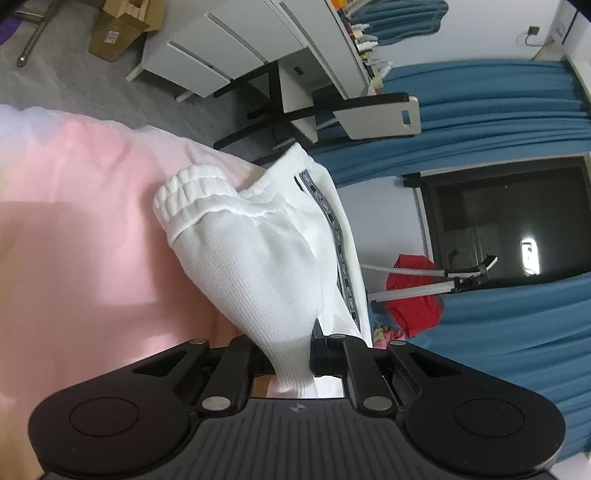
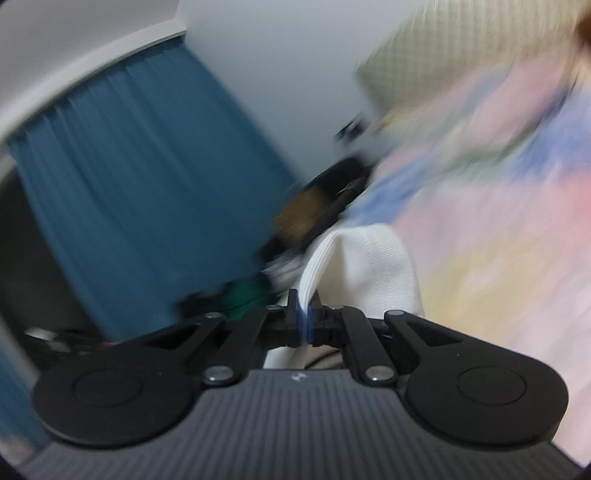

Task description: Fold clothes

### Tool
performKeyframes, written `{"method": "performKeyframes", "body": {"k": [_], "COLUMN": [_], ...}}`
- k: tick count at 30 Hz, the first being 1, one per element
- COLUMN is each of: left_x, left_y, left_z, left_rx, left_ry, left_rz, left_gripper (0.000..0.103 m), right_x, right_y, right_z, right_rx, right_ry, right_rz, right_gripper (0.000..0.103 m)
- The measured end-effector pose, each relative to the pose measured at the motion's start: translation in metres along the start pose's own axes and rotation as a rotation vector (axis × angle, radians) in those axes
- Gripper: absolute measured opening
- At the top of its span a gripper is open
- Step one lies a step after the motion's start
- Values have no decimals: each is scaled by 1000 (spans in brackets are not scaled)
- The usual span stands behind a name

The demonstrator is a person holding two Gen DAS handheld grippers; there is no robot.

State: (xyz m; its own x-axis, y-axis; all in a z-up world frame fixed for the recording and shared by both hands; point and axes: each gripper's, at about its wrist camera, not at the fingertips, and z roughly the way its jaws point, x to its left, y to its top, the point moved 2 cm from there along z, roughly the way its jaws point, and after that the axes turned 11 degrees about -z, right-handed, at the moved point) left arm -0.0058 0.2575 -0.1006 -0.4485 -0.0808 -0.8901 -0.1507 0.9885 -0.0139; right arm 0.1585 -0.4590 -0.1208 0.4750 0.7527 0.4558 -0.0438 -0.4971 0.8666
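Beyond the pinched white garment (image 1: 258,258), blue curtains (image 1: 498,110) and a desk (image 1: 236,48).

Blue curtains (image 1: 498,107), white drawer unit (image 1: 221,48), cardboard box (image 1: 118,33), dark window (image 1: 509,221), pastel bedsheet (image 1: 85,221)

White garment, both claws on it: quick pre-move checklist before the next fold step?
1. Left claw shut on the white garment: ok.
2. Right claw shut on a ribbed edge of the garment: ok.
3. Garment lifted, hanging bunched over the pink bedspread: ok.
4. Cloth taut between the claws: cannot tell.
5. Right wrist view sharp enough to aim: not ok, motion blur.
6. Landing area on the bedspread flat: cannot tell.
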Motion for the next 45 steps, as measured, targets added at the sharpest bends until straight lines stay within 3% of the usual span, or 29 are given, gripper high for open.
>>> {"method": "performKeyframes", "body": {"k": [6,9,11,12,14,16,20,24,25,26,27,28,30,35,38,40,42,45], "left_x": [6,6,6,6,6,6,7,6,6,5,4,3,2,0,-1,0,1,4], "left_y": [6,7,7,8,7,6,4,4,4,3,3,3,3,5,6,8,10,11], "left_z": [4,8,10,11,13,13,13,15,15,16,16,16,17,17,13,11,9,7], "left_rx": [1,-3,-5,-6,-6,-7,-10,-16,-19,-22,-25,-32,-46,-57,-53,-51,-49,-37], "left_ry": [65,84,96,102,114,121,129,139,142,145,147,146,142,120,107,98,92,103], "left_rz": [-28,-21,-17,-15,-10,-8,-2,10,15,21,29,38,53,68,60,54,39,37], "left_gripper": [11,11,11,11,11,11,11,12,12,12,12,12,11,11,11,11,11,11], "right_x": [-34,-41,-37,-37,-33,-30,-25,-17,-17,-18,-17,-14,0,77,115,118,102,49], "right_y": [-23,-40,-52,-56,-60,-62,-50,-45,-46,-48,-49,-49,-46,-15,26,49,59,41], "right_z": [32,56,72,78,88,92,83,76,75,76,79,82,88,102,90,72,64,67], "right_rx": [326,462,522,539,572,598,554,498,486,484,489,495,495,453,307,185,131,183], "right_ry": [22,52,46,37,10,-17,-41,-144,-153,-144,-137,-146,-146,33,242,328,318,155], "right_rz": [275,334,354,364,325,260,133,-24,-57,-77,-96,-113,-117,-154,-95,-50,-6,32], "right_gripper": [9,13,30,46,63,63,63,63,59,48,13,6,6,6,6,5,5,6]}}
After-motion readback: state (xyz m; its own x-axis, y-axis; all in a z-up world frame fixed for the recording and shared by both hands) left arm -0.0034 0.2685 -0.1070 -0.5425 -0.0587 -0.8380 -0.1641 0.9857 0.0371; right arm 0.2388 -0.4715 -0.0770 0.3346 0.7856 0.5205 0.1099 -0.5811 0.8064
